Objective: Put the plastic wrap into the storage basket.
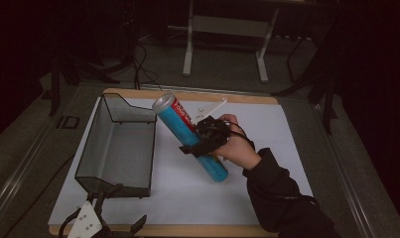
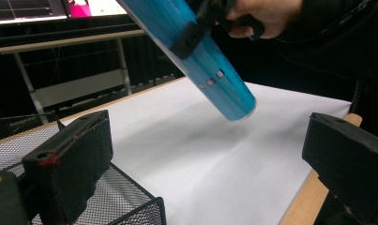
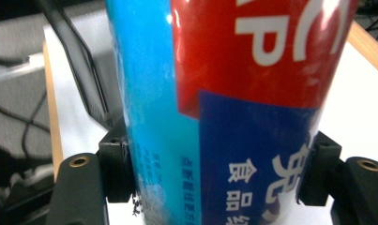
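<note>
Overhead, white paper (image 1: 267,148) covers the desk (image 1: 187,230) in a dark room; right gripper (image 1: 205,137) pinches a tilted blue canister (image 1: 173,116), left gripper (image 2: 200,173) spread near the mesh tray (image 1: 119,148).

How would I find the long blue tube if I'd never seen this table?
Look at the white sheet covering the table, then at the black mesh basket on its left half. Just right of the basket, the right gripper holds a tall blue can tilted, its silver top leaning towards the basket. It alone has bright blue sides and a red label.

The black wire-mesh tray (image 1: 119,148) sits left on the surface (image 1: 267,148); the tall blue cylindrical can (image 1: 190,136) tilts just right of it.
</note>
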`<state>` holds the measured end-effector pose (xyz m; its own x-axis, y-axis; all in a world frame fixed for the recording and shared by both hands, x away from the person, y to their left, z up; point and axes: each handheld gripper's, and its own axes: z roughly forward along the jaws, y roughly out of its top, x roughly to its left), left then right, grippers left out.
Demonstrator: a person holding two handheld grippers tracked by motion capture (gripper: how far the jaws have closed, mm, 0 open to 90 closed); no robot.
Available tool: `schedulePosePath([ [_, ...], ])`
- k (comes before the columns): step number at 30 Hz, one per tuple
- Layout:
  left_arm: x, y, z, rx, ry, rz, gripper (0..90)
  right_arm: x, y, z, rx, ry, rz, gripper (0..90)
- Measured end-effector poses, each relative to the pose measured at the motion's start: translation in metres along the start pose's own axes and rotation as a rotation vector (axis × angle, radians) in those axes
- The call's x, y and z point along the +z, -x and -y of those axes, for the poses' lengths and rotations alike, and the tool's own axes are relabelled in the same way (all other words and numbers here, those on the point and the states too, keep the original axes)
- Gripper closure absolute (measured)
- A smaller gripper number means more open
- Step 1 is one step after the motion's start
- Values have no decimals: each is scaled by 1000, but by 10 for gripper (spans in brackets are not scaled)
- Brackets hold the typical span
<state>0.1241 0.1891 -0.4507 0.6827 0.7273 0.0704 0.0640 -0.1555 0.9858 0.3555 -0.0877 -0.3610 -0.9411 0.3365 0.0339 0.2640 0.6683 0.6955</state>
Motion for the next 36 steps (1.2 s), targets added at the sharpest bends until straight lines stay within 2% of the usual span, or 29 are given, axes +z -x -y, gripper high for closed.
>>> schedulePosePath([
  [3,0,0,0,-2,4,-1,27,0,1,-10,48,33,-19,317],
  [5,0,0,0,-1,3,-2,27,0,2,-14,60,36,-32,317],
  [11,-1,0,0,-2,4,-8,27,6,5,-37,145,121,-52,317],
  [15,-2,0,0,-6,5,-8,27,11,5,-48,158,166,-56,316],
  [16,-2,0,0,-6,5,-9,27,12,5,-51,179,183,-56,316],
  [17,-2,0,0,-5,5,-9,27,13,7,-55,208,193,-81,316],
  [20,-1,0,0,-2,3,-8,27,17,10,-63,257,228,-103,316],
  [23,-1,0,0,-2,6,-7,27,23,11,-72,299,268,-84,316],
  [27,-1,0,0,-3,3,-6,27,33,13,-79,361,312,-97,316],
  [29,-1,-1,1,-5,1,-5,27,36,13,-81,375,315,-92,316],
  [30,-1,-1,1,-5,0,-5,27,42,12,-84,404,332,-94,316],
  [33,-1,-1,1,-3,0,-4,28,53,12,-89,470,349,-133,316],
  [34,-1,-1,1,-3,0,-4,27,53,12,-89,470,349,-133,316],
  [36,-1,0,1,-3,-1,-3,27,63,10,-92,512,358,-148,316],
])
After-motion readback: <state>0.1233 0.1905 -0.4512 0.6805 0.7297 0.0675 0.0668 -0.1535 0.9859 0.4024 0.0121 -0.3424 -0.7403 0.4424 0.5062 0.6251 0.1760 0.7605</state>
